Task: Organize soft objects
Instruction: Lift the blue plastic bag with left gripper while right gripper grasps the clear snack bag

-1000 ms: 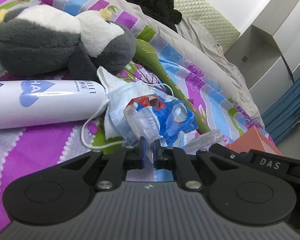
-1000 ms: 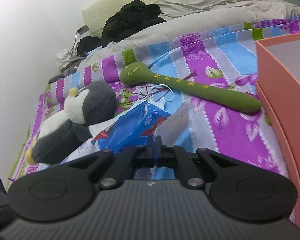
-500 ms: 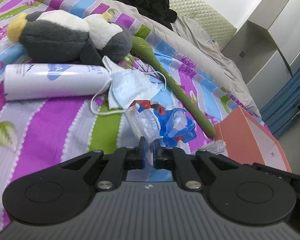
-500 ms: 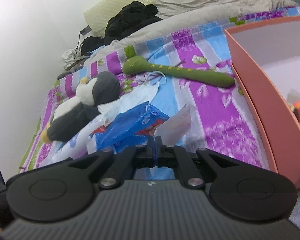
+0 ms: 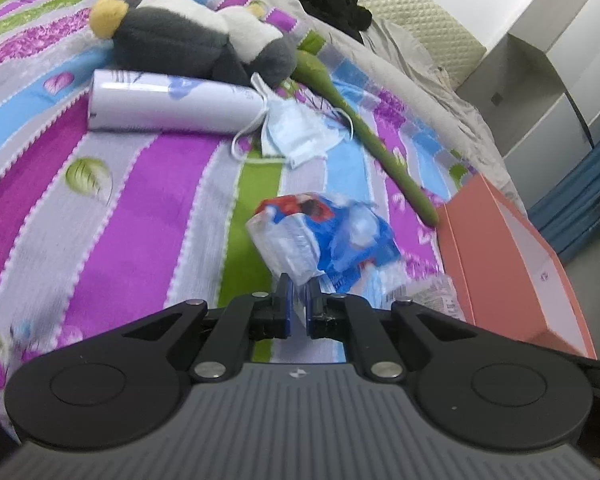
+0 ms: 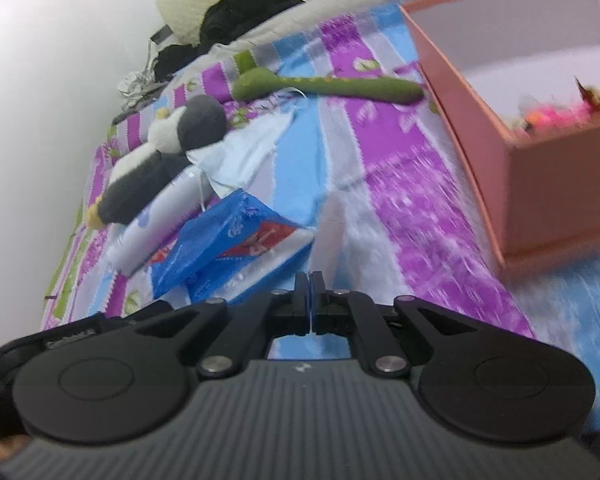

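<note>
You hold the crinkly blue-and-red plastic tissue pack between both tools, lifted above the striped purple bedspread just short of the open salmon-pink cardboard box. Your left gripper pinches its clear end flap narrowly; your right gripper is clamped almost flat on a thin flap of the same wrapper. Both holds are on film only (slippery stuff), so pulling the tools apart could tear it or let one end drop. Its long axis runs roughly from one gripper to the other, about level, one end towards the box.
</note>
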`<state>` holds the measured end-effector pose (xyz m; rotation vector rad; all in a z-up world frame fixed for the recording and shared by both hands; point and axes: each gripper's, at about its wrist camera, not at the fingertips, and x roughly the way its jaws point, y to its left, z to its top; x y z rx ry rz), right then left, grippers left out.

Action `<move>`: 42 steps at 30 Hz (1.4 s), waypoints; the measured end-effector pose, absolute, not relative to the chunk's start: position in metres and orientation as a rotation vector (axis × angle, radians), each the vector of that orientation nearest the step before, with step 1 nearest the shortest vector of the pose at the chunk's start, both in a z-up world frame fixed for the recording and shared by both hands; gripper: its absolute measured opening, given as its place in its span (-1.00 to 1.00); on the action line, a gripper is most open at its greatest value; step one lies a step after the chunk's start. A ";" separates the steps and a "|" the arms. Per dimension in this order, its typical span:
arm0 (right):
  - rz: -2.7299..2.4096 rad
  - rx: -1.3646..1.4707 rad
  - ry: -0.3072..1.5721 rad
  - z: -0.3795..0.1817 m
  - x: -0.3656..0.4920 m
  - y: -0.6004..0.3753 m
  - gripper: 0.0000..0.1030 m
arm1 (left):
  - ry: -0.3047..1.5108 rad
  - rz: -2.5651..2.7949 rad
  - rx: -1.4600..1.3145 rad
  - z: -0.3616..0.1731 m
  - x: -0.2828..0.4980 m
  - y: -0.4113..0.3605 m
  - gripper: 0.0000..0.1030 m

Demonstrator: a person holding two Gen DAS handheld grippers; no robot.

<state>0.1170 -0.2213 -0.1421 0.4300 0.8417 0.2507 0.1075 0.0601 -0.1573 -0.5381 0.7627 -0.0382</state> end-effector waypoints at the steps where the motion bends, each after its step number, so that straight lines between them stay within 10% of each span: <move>1: 0.244 0.437 0.856 -0.146 0.114 -0.224 -0.88 | 0.768 -0.046 -0.535 -0.159 0.104 0.059 -0.85; 8: 0.159 0.376 0.883 -0.155 0.095 -0.239 -0.80 | 0.788 -0.084 -0.499 -0.161 0.096 0.050 -0.48; 10: 0.141 0.343 0.876 -0.152 0.089 -0.241 -0.47 | 0.797 -0.085 -0.479 -0.160 0.095 0.048 -0.01; 12: 0.127 0.306 0.854 -0.148 0.083 -0.242 -0.14 | 0.781 -0.082 -0.459 -0.157 0.090 0.046 0.00; 19: 0.141 0.184 0.769 -0.137 0.085 -0.232 -0.13 | 0.687 -0.077 -0.294 -0.141 0.085 0.036 0.27; 42: 0.200 -0.038 0.789 -0.191 0.127 -0.197 0.24 | 0.754 -0.171 -0.061 -0.195 0.129 0.010 0.31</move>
